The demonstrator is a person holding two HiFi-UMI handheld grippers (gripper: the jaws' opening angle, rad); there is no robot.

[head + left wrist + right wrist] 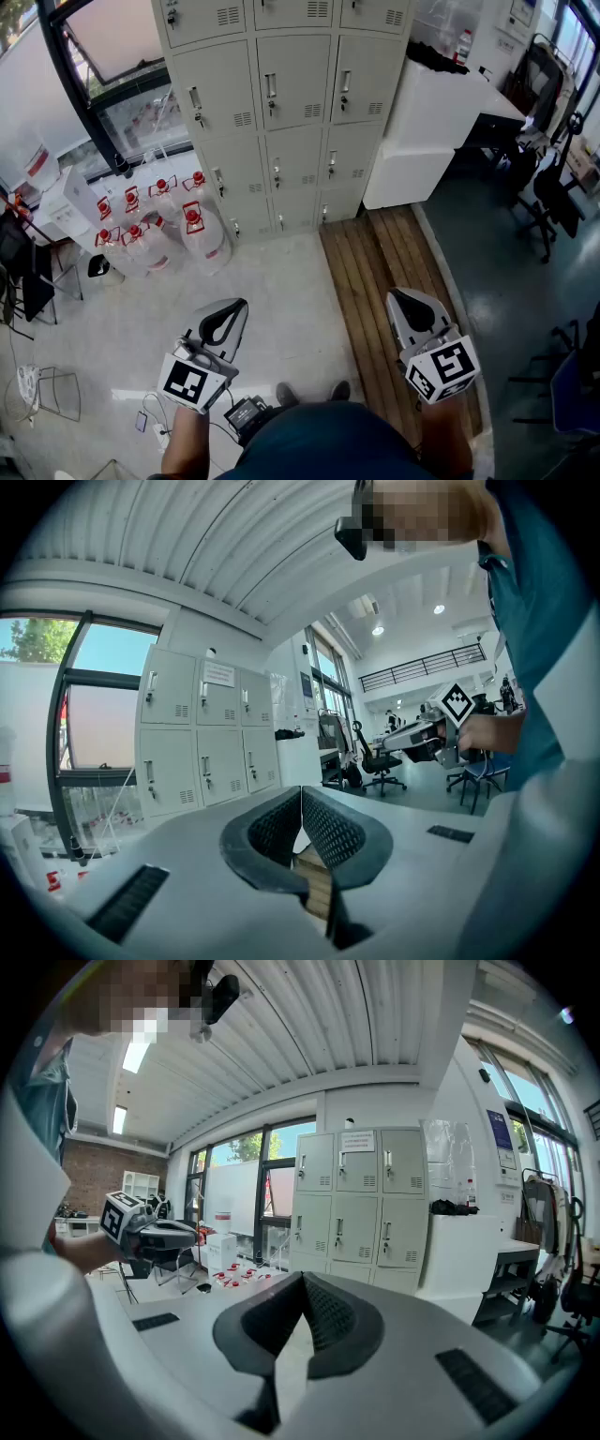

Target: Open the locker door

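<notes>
A bank of light grey lockers (281, 103) stands against the far wall, every door closed, each with a small handle and a key lock. It also shows in the left gripper view, where the lockers (202, 733) are at left, and in the right gripper view, where the lockers (361, 1213) are mid-frame. My left gripper (232, 307) is held low near my body, well short of the lockers, shut with nothing between its fingers. My right gripper (401, 300) is beside it over the wooden strip, also shut and empty. In their own views, the left gripper (301, 795) and right gripper (303, 1281) both have their tips touching.
Several large water bottles with red caps (159, 225) stand on the floor left of the lockers. A white cabinet (427, 131) adjoins the lockers on the right. A wooden floor strip (384, 281) runs toward them. Office chairs (553, 197) stand far right.
</notes>
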